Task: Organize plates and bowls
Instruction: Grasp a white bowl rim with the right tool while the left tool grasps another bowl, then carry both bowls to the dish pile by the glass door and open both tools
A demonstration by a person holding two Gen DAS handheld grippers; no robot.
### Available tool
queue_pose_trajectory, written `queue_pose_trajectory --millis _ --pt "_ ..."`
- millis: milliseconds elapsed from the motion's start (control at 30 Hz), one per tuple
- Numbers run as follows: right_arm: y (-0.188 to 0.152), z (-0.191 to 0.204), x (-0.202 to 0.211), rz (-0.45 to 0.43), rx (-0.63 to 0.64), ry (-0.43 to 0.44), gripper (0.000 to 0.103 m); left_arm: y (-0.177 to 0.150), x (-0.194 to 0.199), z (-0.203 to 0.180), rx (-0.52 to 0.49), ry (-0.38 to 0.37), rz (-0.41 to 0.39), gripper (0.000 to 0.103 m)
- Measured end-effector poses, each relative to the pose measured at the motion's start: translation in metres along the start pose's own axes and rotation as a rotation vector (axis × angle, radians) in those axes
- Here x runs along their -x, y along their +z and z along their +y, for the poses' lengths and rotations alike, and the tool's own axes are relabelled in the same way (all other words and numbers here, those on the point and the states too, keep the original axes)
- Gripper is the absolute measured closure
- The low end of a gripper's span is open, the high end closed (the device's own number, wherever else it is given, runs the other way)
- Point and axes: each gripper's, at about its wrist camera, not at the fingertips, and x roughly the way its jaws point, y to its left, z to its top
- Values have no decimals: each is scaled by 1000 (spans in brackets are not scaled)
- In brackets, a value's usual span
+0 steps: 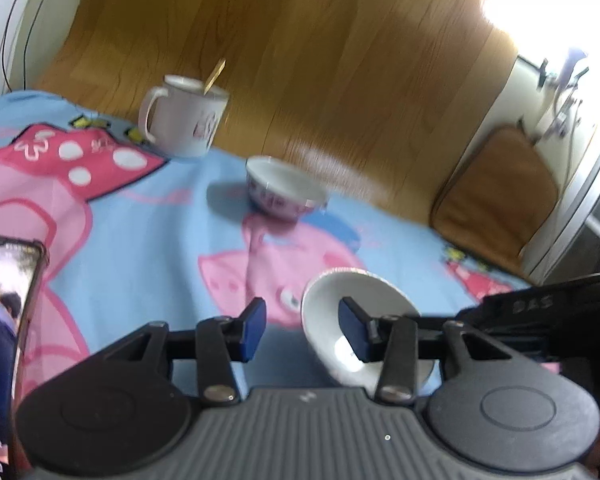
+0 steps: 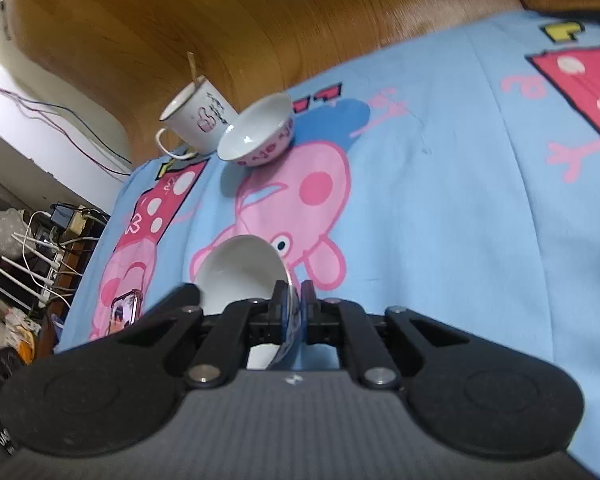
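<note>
Two bowls showing: right gripper (image 2: 296, 300) pinching tilted white ceramic bowl (image 2: 240, 272) by rim, left gripper (image 1: 302, 328) hanging part-open, empty.

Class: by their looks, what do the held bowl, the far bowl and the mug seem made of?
Held bowl, pinched at its rim by the right gripper: probably glazed ceramic, glossy white inside.
Far bowl: likely glazed porcelain, shiny with pink printed marks.
Mug: possibly enamelled metal, given its thin dark rim and thin handle; ceramic stays possible.

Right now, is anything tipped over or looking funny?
Yes. The white bowl is tipped up on its side, because the right claw pinches its rim. The pink-patterned bowl and the mug sit upright on the cloth.
</note>
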Motion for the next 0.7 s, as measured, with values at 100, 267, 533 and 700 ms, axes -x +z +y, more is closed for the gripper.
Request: queue_pose_trajectory --millis 100,267,533,700 --pt "-6 4 8 -88 59 -21 91 -3 -8 -1 6 3 44 77" --pt "-9 -3 7 -109 61 -17 90 -7 -16 -5 -10 -2 47 84" --pt "-16 -1 6 -128 79 -9 91 -11 -17 -7 -33 -1 25 87" --pt "-23 4 9 -153 116 -20 96 -11 -13 -7 -31 -12 2 91"
